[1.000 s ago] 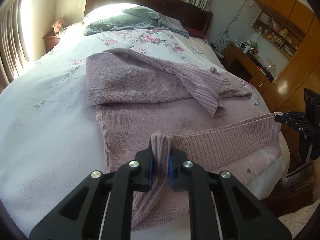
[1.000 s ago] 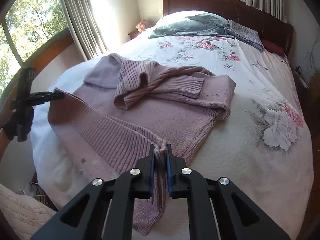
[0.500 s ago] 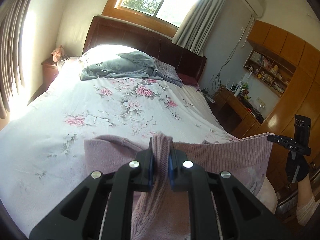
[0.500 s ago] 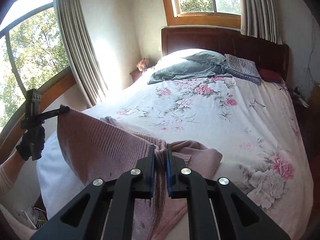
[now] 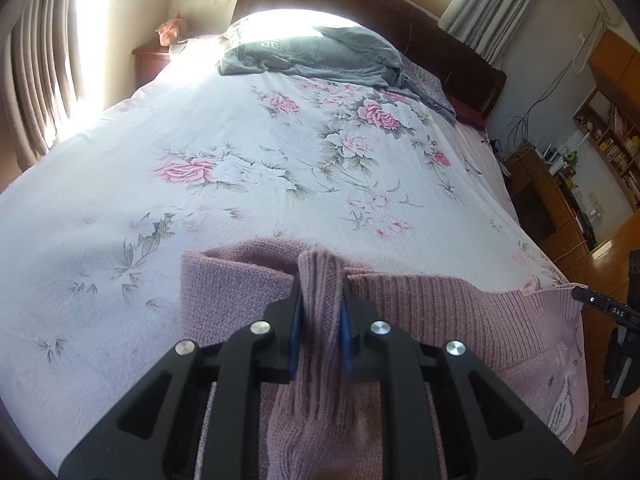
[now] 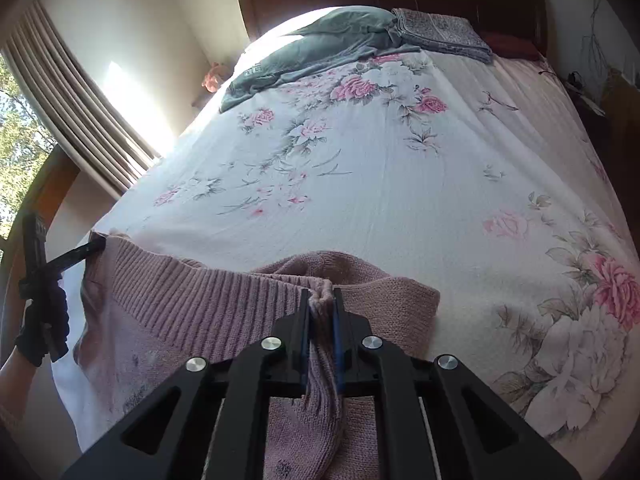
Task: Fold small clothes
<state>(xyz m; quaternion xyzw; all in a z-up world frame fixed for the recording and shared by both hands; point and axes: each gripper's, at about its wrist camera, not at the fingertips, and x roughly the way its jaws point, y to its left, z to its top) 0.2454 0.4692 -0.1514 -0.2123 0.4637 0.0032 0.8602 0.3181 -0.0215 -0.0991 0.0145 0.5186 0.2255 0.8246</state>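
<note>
A mauve knit sweater (image 5: 460, 320) lies at the near end of a floral bed, its ribbed hem stretched between both grippers. My left gripper (image 5: 320, 300) is shut on a bunched corner of that hem. In the right wrist view the same sweater (image 6: 192, 304) shows its ribbed hem, and my right gripper (image 6: 321, 312) is shut on the other hem corner. Each gripper appears in the other's view: the right gripper (image 5: 576, 294) at the far right, the left gripper (image 6: 98, 246) at the far left with a gloved hand (image 6: 42, 330) behind it. The sleeves and body are hidden under the lifted hem.
The bed's floral cover (image 5: 280, 168) stretches away to a dark wooden headboard (image 5: 360, 12). A grey-green blanket (image 5: 312, 56) and a patterned folded cloth (image 6: 440, 36) lie near the pillows. Curtains (image 6: 80, 108) hang at the left; a desk and shelves (image 5: 560, 184) stand at the right.
Both grippers have carried the hem up and forward over the sweater's body. The folded sleeves seen one second ago are now covered, and the hem has come back down low over the bed.
</note>
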